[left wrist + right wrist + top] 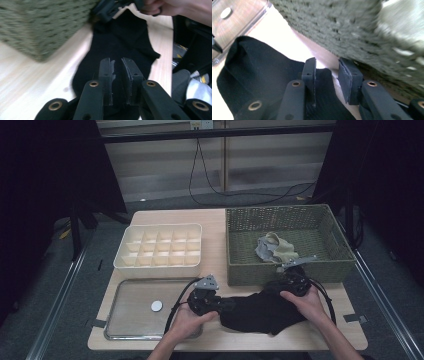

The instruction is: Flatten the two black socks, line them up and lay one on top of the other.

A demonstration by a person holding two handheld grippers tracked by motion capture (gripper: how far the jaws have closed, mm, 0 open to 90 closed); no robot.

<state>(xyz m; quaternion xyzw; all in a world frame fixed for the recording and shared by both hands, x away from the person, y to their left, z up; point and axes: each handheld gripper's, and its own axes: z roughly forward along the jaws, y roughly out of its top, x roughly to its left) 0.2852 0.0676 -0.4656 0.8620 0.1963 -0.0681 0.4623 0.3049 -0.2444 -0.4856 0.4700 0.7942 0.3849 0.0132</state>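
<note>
A black sock [262, 312] lies flat on the wooden table [210, 225] near the front edge, stretched between both hands. My left gripper [221, 306] rests at the sock's left end. In the left gripper view its jaws [118, 67] stand a narrow gap apart over the sock [120, 37], and the pads do not press it. My right gripper [274, 288] sits at the sock's far right corner, just before the basket. Its jaws [327, 67] are open, with the sock's edge [262, 70] under the left one and bare table in the gap.
A green woven basket [280, 270] at the back right holds light-coloured socks [275, 248]. A cream compartment box [157, 226] stands at the back left. A metal tray [130, 325] with a small white disc [156, 306] lies at the front left, beside my left hand.
</note>
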